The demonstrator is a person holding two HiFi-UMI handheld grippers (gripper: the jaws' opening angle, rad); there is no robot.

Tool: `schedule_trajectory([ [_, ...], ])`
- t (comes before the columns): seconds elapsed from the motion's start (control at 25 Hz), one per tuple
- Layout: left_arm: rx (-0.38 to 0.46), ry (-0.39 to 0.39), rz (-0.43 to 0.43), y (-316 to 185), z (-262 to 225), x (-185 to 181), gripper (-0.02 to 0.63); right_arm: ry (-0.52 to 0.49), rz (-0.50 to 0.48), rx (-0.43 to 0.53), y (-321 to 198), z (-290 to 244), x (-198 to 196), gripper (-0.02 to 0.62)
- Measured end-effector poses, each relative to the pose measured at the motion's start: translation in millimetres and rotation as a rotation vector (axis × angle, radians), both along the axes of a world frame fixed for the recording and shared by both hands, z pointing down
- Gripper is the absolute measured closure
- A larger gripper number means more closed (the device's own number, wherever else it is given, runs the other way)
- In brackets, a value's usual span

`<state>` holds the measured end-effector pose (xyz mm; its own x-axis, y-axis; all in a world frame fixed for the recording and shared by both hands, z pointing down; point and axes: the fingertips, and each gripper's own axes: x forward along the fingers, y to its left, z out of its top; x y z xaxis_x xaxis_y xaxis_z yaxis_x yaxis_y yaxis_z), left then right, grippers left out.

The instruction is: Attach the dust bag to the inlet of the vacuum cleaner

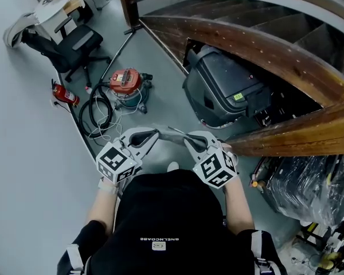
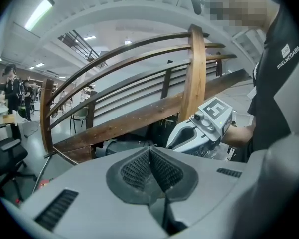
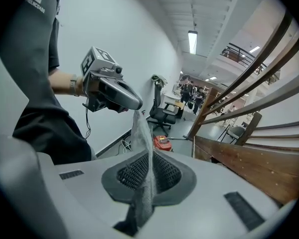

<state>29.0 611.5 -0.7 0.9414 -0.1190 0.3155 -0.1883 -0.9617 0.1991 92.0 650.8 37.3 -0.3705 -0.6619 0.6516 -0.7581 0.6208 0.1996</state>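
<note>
The red-topped vacuum cleaner stands on the grey floor ahead of me, small and far in the right gripper view. A thin grey dust bag hangs in the air between my two grippers. My right gripper is shut on its lower edge, and the fabric rises out of the pads as a flat sheet. The sheet's top reaches the tips of my left gripper. In the left gripper view the left gripper is shut, pads meeting, with no fabric showing between them.
A coiled black hose and cables lie beside the vacuum. A fire extinguisher and an office chair stand at the left wall. To the right, a large black case sits under a curved wooden staircase. Plastic-wrapped goods are at the lower right.
</note>
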Motion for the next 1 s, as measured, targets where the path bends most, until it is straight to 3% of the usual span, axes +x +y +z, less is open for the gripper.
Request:
schedule_trajectory([
  [0.48, -0.007, 0.016, -0.023, -33, 7, 27, 0.591, 0.016, -0.037, -0.017, -38, 14, 32, 0.549],
  [0.76, -0.028, 0.050, -0.030, -107, 14, 29, 0.591, 0.031, -0.013, -0.055, -97, 27, 40, 0.549],
  [1.0, -0.042, 0.048, 0.013, -194, 12, 27, 0.591, 0.039, -0.007, -0.074, -175, 28, 34, 0.549],
])
